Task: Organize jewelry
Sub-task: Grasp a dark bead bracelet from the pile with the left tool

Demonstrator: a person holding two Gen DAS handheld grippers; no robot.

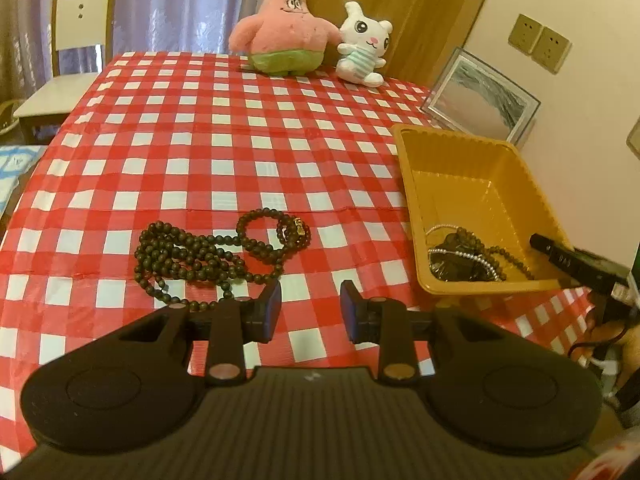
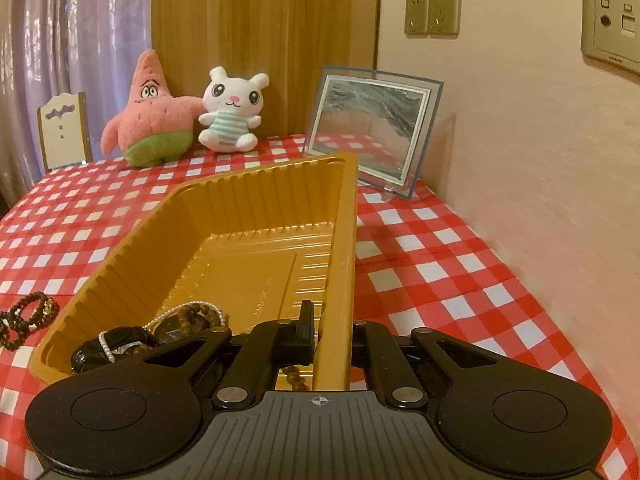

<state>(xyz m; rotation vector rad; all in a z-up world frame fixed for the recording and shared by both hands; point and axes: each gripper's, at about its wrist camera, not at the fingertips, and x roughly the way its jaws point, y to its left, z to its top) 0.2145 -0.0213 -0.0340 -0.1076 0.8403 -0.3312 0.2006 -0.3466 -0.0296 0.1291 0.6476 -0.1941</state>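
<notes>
A long dark bead necklace point(image 1: 196, 258) lies in loops on the checked tablecloth, with a small bead bracelet point(image 1: 295, 231) at its right end. My left gripper point(image 1: 310, 310) is open and empty just in front of the necklace. A yellow plastic tray point(image 1: 448, 152) at the right holds a pearl strand and dark beads point(image 1: 466, 258). My right gripper point(image 2: 331, 330) is shut on the tray's right wall point(image 2: 340, 264), one finger inside and one outside. The jewelry in the tray point(image 2: 160, 330) also shows in the right wrist view, and the bracelet point(image 2: 34, 312) lies left of the tray.
A pink star plush point(image 1: 286, 28) and a white bunny plush point(image 1: 362, 46) stand at the table's far edge. A framed picture point(image 2: 376, 128) leans against the wall behind the tray. A chair point(image 1: 70, 52) stands at the far left.
</notes>
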